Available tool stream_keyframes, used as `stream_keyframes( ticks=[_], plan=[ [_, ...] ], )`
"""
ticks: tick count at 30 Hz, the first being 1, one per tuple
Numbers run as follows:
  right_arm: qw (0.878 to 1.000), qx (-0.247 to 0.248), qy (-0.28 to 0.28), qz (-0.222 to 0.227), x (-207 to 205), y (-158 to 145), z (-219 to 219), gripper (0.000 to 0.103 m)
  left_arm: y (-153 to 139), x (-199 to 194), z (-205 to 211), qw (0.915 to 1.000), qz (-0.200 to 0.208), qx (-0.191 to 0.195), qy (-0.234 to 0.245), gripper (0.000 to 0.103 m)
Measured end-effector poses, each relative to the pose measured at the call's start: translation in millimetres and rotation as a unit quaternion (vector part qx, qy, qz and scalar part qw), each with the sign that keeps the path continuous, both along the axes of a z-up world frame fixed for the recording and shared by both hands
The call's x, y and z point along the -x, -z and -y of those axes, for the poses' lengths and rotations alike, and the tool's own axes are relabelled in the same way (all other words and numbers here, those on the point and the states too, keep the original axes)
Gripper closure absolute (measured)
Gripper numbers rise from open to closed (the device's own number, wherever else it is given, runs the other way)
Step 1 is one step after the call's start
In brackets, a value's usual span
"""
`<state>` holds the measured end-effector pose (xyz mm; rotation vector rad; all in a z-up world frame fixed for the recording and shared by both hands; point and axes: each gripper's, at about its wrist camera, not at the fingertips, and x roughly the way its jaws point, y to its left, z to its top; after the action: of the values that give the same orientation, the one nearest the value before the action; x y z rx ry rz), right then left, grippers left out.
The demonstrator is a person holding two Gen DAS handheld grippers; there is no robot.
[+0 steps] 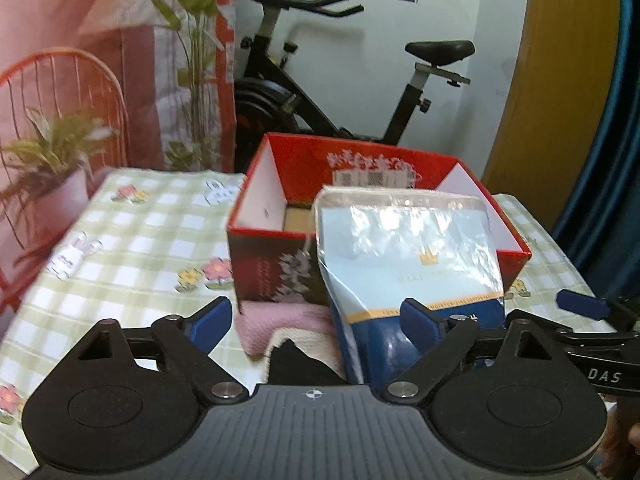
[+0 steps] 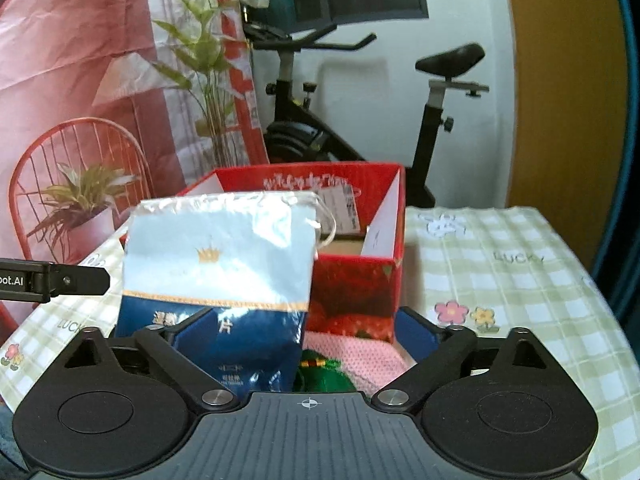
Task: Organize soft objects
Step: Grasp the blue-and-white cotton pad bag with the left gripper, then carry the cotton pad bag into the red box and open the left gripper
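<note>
A blue-and-white soft tissue pack (image 1: 408,256) stands upright in front of an open red box (image 1: 276,200). My left gripper (image 1: 316,320) is open, its right finger beside the pack's lower blue part. A pink towel (image 1: 280,324) and a cream cloth (image 1: 312,342) lie between its fingers. In the right wrist view my right gripper (image 2: 304,336) is open around the pack's lower edge (image 2: 224,264), with the pink towel (image 2: 360,356) and a green soft item (image 2: 320,372) below, in front of the red box (image 2: 360,280).
A green checked tablecloth (image 1: 132,240) with flower and rabbit prints covers the table (image 2: 500,280). An exercise bike (image 1: 304,92) stands behind the table against the wall. A pink backdrop with a printed chair and plants (image 1: 80,80) hangs at the left.
</note>
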<state>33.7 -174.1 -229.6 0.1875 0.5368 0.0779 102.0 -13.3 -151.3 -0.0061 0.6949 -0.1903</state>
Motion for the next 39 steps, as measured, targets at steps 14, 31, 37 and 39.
stream_keyframes(
  ticks=[14,31,37,39],
  plan=[
    [0.998,-0.032,-0.051,-0.012,-9,15,-3,0.035,21,-9,3,0.9947,-0.036,0.078,0.056,0.043],
    [0.991,-0.069,-0.107,-0.042,-36,29,-16,0.046,48,-32,4,0.9851,-0.093,0.123,0.076,0.061],
    [0.992,-0.074,-0.104,-0.02,-29,13,-14,0.047,30,-27,5,0.9874,-0.062,0.119,0.083,0.061],
    [0.992,-0.07,-0.104,-0.009,-26,5,-14,0.047,21,-25,6,0.9883,-0.046,0.116,0.087,0.061]
  ],
)
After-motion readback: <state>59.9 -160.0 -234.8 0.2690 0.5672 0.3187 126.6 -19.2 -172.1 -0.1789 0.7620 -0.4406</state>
